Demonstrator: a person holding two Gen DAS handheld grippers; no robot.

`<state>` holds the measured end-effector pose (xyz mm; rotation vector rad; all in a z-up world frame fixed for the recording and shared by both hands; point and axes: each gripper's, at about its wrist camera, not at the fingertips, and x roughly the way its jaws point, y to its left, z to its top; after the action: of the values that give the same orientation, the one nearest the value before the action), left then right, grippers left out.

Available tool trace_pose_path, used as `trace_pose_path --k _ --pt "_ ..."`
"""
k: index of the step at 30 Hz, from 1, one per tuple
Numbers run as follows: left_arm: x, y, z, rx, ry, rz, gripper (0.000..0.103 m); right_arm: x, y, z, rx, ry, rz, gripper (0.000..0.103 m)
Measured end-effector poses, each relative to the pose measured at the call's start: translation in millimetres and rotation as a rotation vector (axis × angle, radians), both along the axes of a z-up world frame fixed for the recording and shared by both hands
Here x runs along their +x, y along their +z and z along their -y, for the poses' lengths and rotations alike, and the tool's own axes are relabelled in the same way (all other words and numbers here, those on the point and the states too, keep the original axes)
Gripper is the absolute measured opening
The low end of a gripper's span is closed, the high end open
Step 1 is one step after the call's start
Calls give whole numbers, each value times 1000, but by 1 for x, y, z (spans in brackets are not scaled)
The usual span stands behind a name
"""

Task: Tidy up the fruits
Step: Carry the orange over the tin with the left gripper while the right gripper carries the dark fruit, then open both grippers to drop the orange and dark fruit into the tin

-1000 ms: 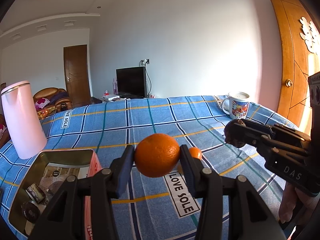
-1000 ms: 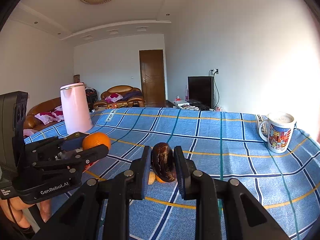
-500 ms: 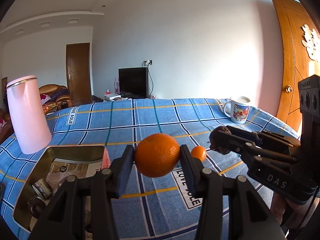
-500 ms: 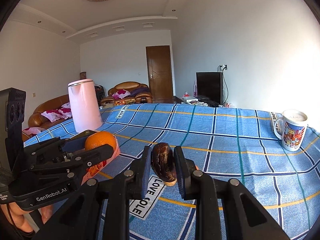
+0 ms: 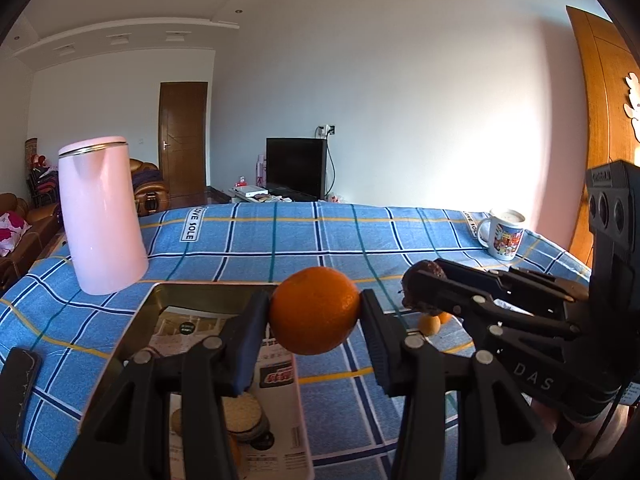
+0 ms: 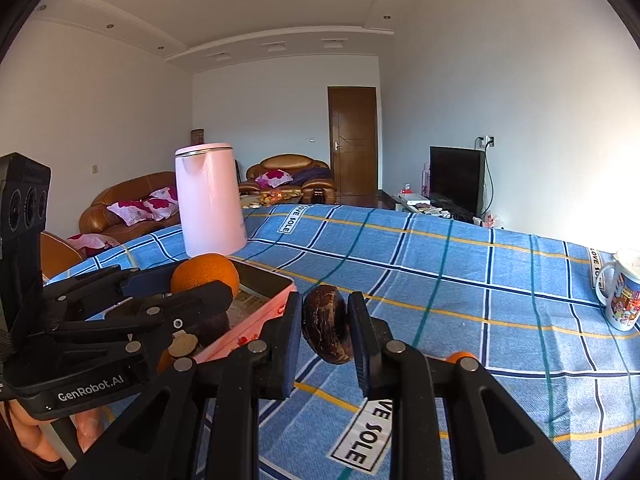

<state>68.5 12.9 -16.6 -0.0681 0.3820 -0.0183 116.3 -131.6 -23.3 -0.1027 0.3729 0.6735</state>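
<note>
My left gripper (image 5: 316,320) is shut on a large orange (image 5: 315,310) and holds it above the right edge of an open pink tin box (image 5: 200,300). The orange also shows in the right wrist view (image 6: 206,273), over the tin (image 6: 264,280). My right gripper (image 6: 325,330) is shut on a dark brown wrinkled fruit (image 6: 326,330), held above the blue checked cloth just right of the tin. That fruit shows in the left wrist view (image 5: 424,274). Two small oranges (image 5: 434,322) lie on the cloth below the right gripper; one shows in the right wrist view (image 6: 460,357).
A pink kettle (image 5: 100,216) stands behind the tin at the left. A printed mug (image 5: 502,234) stands at the far right of the table. The tin holds round biscuits (image 5: 244,420) and wrappers. A dark phone (image 5: 18,384) lies at the left edge.
Both grippers have moved left with their fruits. The orange is now over the tin's right edge and the dark fruit is close beside the tin. The small oranges have fallen behind to the right.
</note>
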Motion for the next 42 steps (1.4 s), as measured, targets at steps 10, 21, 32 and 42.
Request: trace_pose_path --k 10,21,32,42 --pt "-8 2 -42 -19 87 -2 48 -1 5 -38 -14 72 7 25" --pt "-8 -6 -78 -31 153 -44 48 4 1 -79 -46 122 -12 25" --pt "1 -20 -95 -47 162 -122 48 23 -10 -115 -94 129 -84 25" --pt "3 -23 -93 -39 153 -147 48 33 -20 -128 -130 128 -144 25"
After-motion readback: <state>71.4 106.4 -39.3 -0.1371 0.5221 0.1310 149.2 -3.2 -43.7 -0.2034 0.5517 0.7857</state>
